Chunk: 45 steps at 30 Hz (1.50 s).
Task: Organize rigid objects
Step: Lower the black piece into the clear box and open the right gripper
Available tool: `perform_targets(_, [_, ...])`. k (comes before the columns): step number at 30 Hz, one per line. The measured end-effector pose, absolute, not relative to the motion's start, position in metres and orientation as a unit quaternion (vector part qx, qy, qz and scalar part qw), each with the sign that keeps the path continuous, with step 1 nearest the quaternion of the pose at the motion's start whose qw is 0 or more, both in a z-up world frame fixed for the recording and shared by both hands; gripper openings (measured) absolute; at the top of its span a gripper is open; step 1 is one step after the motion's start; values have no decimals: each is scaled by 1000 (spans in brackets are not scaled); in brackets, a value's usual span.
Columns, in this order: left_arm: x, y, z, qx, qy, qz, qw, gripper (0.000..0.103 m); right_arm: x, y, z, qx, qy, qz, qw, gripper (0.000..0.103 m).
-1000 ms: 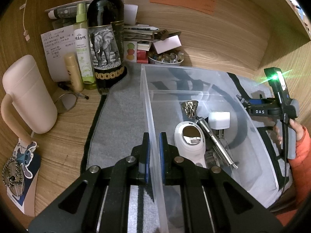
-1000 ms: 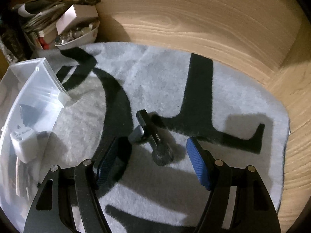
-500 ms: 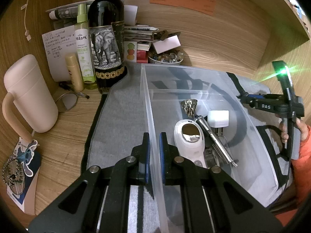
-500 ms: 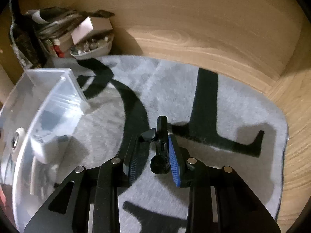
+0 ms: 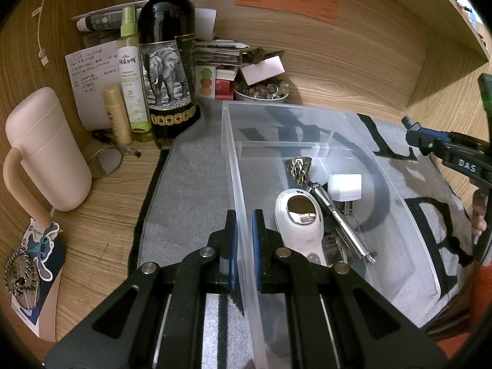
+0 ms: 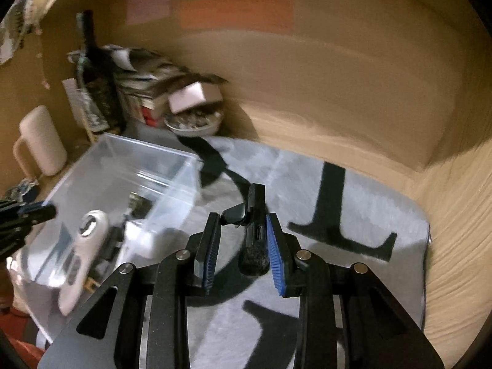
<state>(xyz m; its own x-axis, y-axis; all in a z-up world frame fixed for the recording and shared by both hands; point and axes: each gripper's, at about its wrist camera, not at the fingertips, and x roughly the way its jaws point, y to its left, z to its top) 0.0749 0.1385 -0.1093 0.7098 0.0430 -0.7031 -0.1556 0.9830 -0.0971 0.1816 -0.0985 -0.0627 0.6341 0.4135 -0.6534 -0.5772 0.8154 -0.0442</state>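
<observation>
My left gripper (image 5: pixel 244 215) is shut on the left wall of a clear plastic box (image 5: pixel 276 107) that stands on a grey mat (image 5: pixel 190 184). Inside the box lie a white oval device (image 5: pixel 299 215), a white charger (image 5: pixel 344 187), a metal pen-like tool (image 5: pixel 341 224) and a small silver cone (image 5: pixel 298 167). My right gripper (image 6: pixel 243 216) is shut on a small black clip-on device (image 6: pixel 255 215) with a fuzzy end. It holds the device above the mat, right of the box (image 6: pixel 147 150). The right wrist view is blurred.
A dark wine bottle (image 5: pixel 167 61), a green spray bottle (image 5: pixel 132 70), a pale mug (image 5: pixel 46 150) and a bowl of small bits (image 5: pixel 261 92) stand left of and behind the box. Wooden walls close the back and right. A person's hand (image 5: pixel 478 212) shows at the right edge.
The right gripper's fingers came together on the black device, then lifted it off the mat and swung toward the box. The left gripper and box have not moved.
</observation>
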Motion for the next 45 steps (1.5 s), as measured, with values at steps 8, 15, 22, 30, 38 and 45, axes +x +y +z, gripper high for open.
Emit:
perform_targets(8, [75, 138, -109, -75, 377, 54, 922, 8, 155, -82, -55, -133, 308, 305, 891, 27])
perform_targets(15, [75, 136, -109, -75, 377, 53, 922, 8, 142, -62, -65, -138, 315, 335, 877, 27])
perform_targets(22, [76, 134, -109, -76, 379, 52, 921, 8, 138, -38, -81, -146, 331, 358, 861, 27])
perform_targets(30, [76, 133, -110, -71, 378, 53, 921, 8, 136, -32, -79, -144, 325, 363, 861, 30])
perform_targets(38, [76, 134, -110, -71, 378, 52, 921, 8, 123, -21, -76, -168, 313, 379, 855, 31])
perform_targets(45, [74, 135, -105, -65, 375, 59, 923, 8, 119, -32, -68, -155, 300, 371, 865, 46])
